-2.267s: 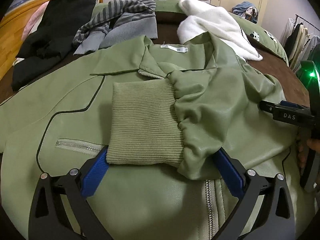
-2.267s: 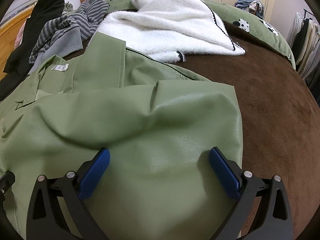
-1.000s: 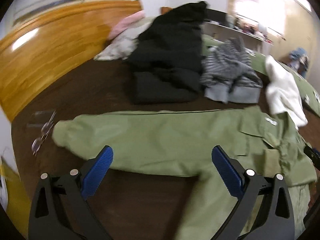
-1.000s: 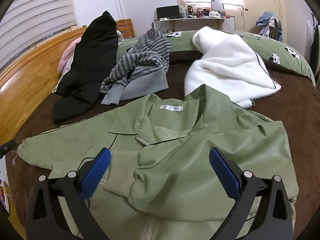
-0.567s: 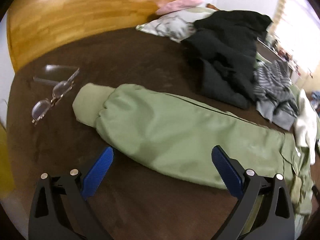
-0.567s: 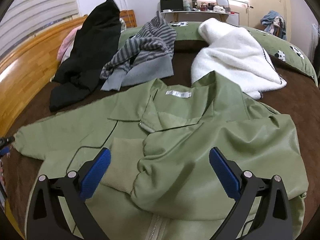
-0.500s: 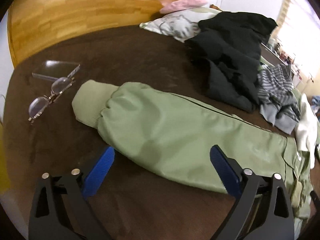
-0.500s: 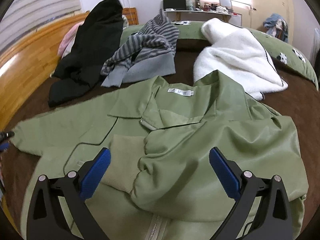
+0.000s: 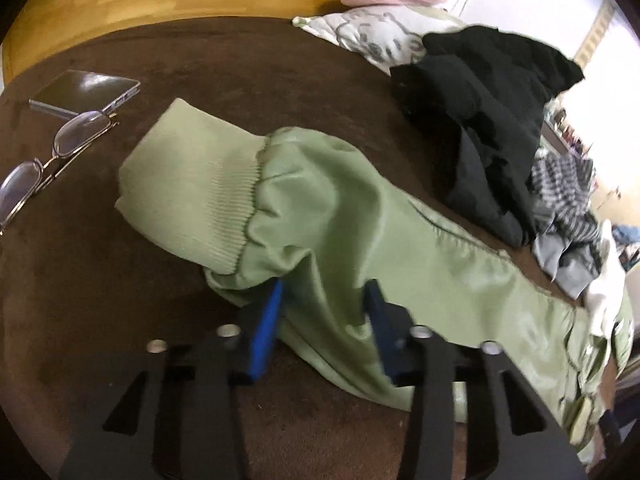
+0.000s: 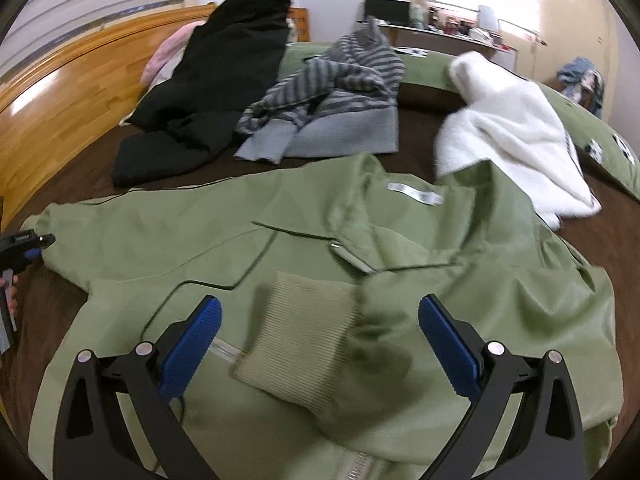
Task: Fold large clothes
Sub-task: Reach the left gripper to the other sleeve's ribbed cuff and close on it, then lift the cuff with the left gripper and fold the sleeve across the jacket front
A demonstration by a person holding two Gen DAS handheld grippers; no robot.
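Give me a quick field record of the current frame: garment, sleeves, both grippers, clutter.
garment: green jacket, front up on the brown bed
right sleeve: folded across the chest, cuff on the front
left sleeve: stretched out sideways
left gripper: closed on the left sleeve near its cuff
right gripper: open, above the jacket front
clutter: glasses and phone near the left cuff; black, striped, white clothes behind

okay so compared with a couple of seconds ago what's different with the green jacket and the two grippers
The left gripper left the folded sleeve on the jacket's chest, swung out to the outstretched sleeve and closed on it just behind the ribbed cuff, bunching the fabric. The right gripper pulled back from the green jacket and hovers open above it. The folded sleeve's cuff still lies on the chest; the glasses and other clothes are unmoved.
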